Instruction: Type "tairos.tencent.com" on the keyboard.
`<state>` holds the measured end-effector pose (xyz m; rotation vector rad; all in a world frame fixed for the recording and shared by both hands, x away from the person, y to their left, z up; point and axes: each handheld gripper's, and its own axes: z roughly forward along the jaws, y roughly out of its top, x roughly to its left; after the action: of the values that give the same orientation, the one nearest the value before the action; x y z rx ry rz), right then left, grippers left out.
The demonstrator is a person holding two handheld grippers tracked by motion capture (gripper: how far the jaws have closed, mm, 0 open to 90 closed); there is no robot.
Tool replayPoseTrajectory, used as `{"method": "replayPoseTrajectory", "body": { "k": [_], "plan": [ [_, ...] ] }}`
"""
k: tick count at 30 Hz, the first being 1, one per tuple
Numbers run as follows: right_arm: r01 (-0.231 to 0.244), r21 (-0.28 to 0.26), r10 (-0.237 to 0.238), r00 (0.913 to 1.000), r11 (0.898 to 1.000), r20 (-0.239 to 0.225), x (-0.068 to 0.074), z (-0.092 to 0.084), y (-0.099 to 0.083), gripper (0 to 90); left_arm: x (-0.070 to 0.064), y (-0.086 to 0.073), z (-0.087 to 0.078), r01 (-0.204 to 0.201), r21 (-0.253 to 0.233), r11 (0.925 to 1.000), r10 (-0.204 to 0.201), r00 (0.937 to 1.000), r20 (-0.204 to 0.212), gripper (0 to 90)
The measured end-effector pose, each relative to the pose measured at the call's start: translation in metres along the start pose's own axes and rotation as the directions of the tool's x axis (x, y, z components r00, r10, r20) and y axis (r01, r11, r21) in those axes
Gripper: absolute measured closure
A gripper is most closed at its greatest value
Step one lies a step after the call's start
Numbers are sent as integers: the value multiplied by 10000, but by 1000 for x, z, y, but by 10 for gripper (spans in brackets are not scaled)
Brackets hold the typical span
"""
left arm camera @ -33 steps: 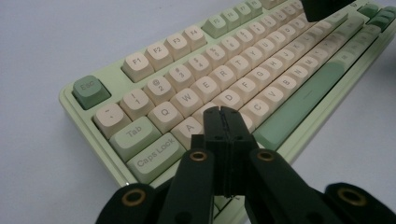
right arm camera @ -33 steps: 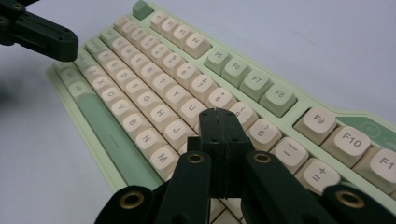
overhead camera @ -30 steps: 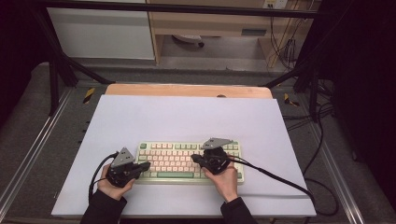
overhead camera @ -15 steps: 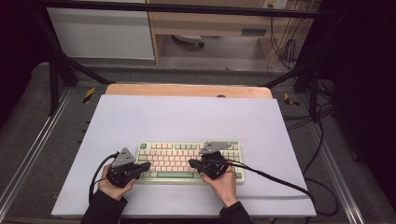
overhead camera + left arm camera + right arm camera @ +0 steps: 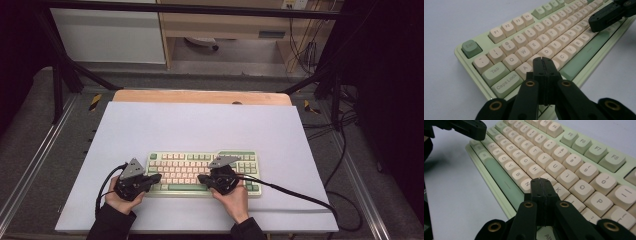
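Pale green mechanical keyboard with cream keycaps (image 5: 202,172) sits near the front edge of the white table mat (image 5: 200,125), roughly centred, long side across.

Step in hand, as I read it: typing, using the closed gripper tips as pokers.

Left gripper (image 5: 543,61): jaws pressed together, nothing between them, tip over the home row just past the A key (image 5: 525,68), about at S. Can't tell if it's touching the cap or just above it.

Right gripper (image 5: 540,182): jaws likewise together and empty, tip at the J/M area, next to the K key (image 5: 560,190). Contact not clear either.

In the high view both hands come in from the near edge, left gripper (image 5: 152,178) at the keyboard's left end, right gripper (image 5: 202,178) mid-board, tips pointing at each other.

Next move probably calls for a short straight press on one cap, tip centred so it doesn't catch a neighbour. Keys are close-packed, and the joined tip is about as wide as one cap.

Wooden board (image 5: 200,96) shows beyond the mat's far edge.
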<state>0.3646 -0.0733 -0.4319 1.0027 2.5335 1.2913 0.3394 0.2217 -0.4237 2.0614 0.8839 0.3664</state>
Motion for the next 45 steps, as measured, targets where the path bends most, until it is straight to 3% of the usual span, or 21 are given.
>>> {"method": "replayPoseTrajectory", "body": {
  "k": [10,19,24,27,33,40,45],
  "plan": [
    [2,-34,-2,10000,10000,-42,0,1,-1,900,0,0,-1,2,-12,10000,-2,10000,0,899],
    [283,-389,-267,9989,9988,390,-6,-29,11,871,1,2,-5,34,-149,9999,-34,10000,-6,897],
    [-58,-661,92,9986,9978,513,-20,-49,6,804,2,2,-6,-56,-166,9998,58,10000,77,847],
    [-236,-750,280,9980,9969,570,-29,-60,0,702,3,3,-6,-117,-187,9998,118,9999,49,754],
    [-214,-837,292,9952,9963,937,-42,-79,-13,479,7,2,-8,-159,-179,9997,157,9998,-131,482],
    [-405,-872,507,9918,9954,1172,-60,-98,-32,219,15,-4,-14,-121,6,9999,121,9997,-229,309],
    [-597,-836,703,9889,9947,1308,-72,-107,-47,111,20,-10,-17,-130,157,9998,134,9997,-210,203]
  ]
}}
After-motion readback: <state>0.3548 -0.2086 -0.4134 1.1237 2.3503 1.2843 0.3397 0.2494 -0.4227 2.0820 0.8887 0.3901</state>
